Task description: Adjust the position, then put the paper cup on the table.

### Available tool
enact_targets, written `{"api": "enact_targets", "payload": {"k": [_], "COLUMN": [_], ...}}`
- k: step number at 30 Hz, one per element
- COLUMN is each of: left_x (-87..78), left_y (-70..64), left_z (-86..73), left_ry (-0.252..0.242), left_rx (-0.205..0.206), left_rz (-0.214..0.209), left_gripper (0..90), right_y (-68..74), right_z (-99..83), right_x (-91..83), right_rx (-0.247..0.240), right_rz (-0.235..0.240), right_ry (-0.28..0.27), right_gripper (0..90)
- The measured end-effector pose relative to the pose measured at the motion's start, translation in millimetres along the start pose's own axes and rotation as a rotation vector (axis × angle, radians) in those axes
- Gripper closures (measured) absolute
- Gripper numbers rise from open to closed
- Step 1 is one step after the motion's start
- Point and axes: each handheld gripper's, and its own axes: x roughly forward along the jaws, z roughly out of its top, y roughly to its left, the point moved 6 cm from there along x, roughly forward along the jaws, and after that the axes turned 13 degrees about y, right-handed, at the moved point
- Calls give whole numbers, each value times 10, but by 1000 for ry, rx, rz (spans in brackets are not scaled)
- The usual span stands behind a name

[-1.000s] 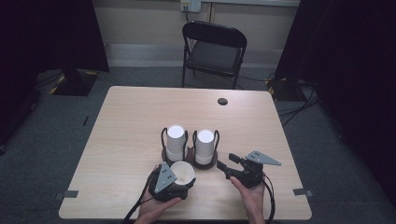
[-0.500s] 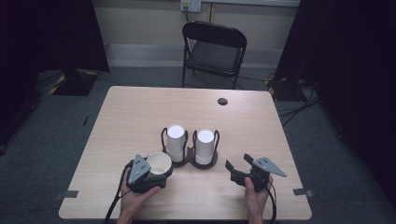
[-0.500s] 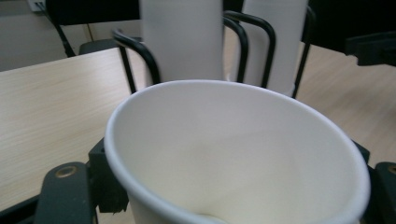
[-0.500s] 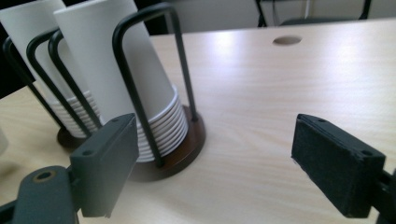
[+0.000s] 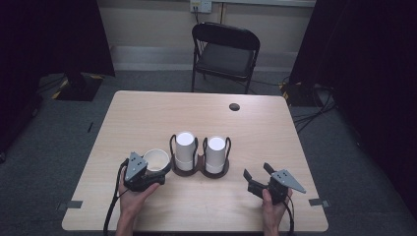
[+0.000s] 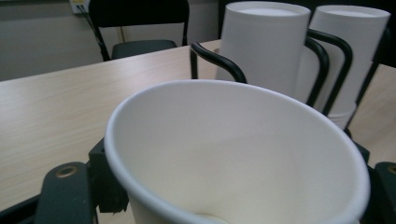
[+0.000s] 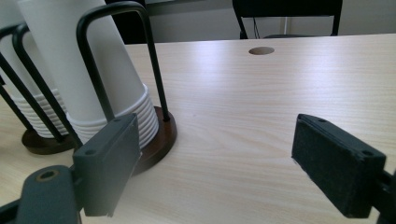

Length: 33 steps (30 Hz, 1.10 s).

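A single white paper cup (image 5: 156, 160) (image 6: 233, 154) stands upright, mouth up, between the jaws of my left gripper (image 5: 156, 169), which is shut on it just left of the cup holder. Two stacks of upturned white cups (image 5: 185, 149) (image 5: 216, 153) sit in a black wire holder with a dark round base (image 5: 200, 171) at the table's middle front. In the right gripper view the nearer stack (image 7: 93, 70) stands at the left. My right gripper (image 5: 256, 177) (image 7: 217, 163) is open and holds nothing, to the right of the holder near the front edge.
The light wooden table (image 5: 147, 118) has a round cable hole (image 5: 234, 106) at its far right. A black folding chair (image 5: 223, 51) stands behind the table. Cables lie on the grey floor at the right (image 5: 305, 113).
My left gripper has carried the single cup leftward, away from in front of the holder. My right gripper has drawn back to the right and toward the front edge.
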Motion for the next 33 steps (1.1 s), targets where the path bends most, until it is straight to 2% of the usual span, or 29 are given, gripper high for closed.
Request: {"api": "enact_targets", "payload": {"k": [6, 15, 19, 22, 29, 31, 33], "left_x": [65, 192, 251, 280, 420, 460, 516], "left_y": [131, 312, 382, 449, 602, 669, 729], "left_z": [80, 155, 210, 232, 296, 300, 285], "left_ry": [-32, -34, -28, -29, -28, -35, -44], "left_rx": [-40, -55, -57, -106, -97, -119, -168], "left_rz": [31, 91, 97, 86, 109, 118, 124], "left_gripper": [223, 223, 223, 223, 223, 222, 221], "right_y": [8, 22, 35, 36, 40, 38, 44], "right_z": [-21, -47, -50, -52, -54, -54, -56], "right_x": [26, 45, 35, 20, 7, 12, 12], "right_rx": [-42, -75, -88, -92, -87, -85, -87], "right_rz": [-25, -33, -28, -23, -11, -5, 10], "right_ry": [-2, -13, -23, -39, -47, -41, -37], "right_gripper": [149, 148, 148, 150, 152, 156, 160]}}
